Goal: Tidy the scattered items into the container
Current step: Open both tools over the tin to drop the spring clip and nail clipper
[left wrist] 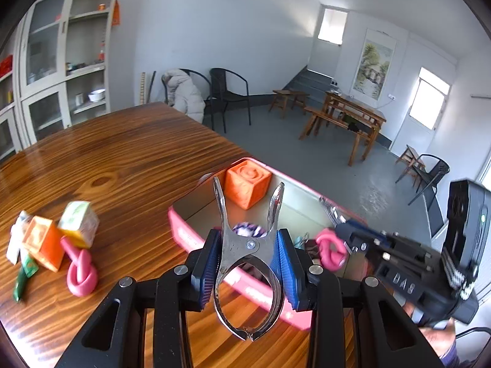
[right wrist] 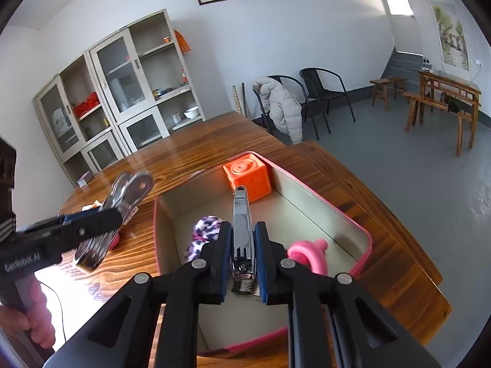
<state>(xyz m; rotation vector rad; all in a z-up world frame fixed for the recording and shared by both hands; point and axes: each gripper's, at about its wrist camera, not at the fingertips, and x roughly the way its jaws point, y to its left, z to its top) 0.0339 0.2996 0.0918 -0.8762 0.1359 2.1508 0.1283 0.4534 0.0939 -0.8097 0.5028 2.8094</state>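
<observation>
We read "GenRobot.AI" along the left gripper [right wrist: 101,219], clamped on a metal spring clamp [left wrist: 250,245] beside the pink container [right wrist: 365,239]. Right gripper [right wrist: 242,257] pinches a nail clipper [right wrist: 242,233] above that container; its lettering is blurred.

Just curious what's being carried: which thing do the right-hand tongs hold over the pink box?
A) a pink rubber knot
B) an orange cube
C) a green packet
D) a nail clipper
D: the right tongs are shut on a silver nail clipper above the pink box.
</observation>
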